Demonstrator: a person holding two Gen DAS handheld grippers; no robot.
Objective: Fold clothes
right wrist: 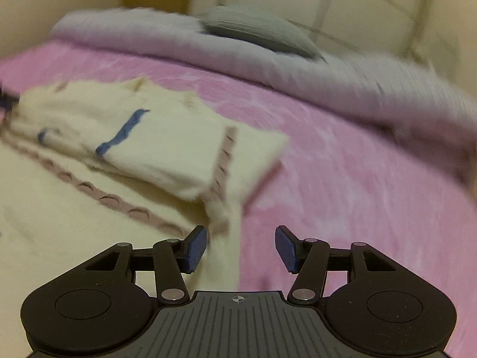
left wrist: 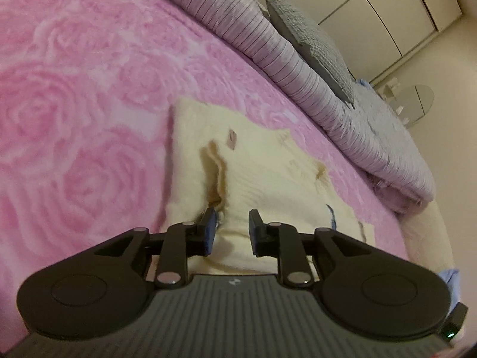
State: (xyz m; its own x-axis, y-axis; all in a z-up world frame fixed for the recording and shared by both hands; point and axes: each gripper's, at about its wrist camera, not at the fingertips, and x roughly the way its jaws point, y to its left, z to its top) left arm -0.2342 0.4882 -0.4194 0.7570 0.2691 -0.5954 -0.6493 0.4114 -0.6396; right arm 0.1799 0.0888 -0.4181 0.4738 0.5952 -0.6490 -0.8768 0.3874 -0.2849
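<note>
2 tools tilt down over the cream garment (left wrist: 268, 161) — left hand-held gripper (left wrist: 231, 229) narrowly parted, right hand-held gripper (right wrist: 240, 249) wide, both empty.

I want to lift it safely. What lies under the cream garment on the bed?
The cream garment lies on the pink rose blanket, which shows all around it. Whether anything else lies beneath its folded layers cannot be seen.

Folded garment (right wrist: 167, 146) on bedspread (right wrist: 342, 179); rolled quilt (right wrist: 208, 50) behind it; cushion (right wrist: 256, 26) on quilt
</note>
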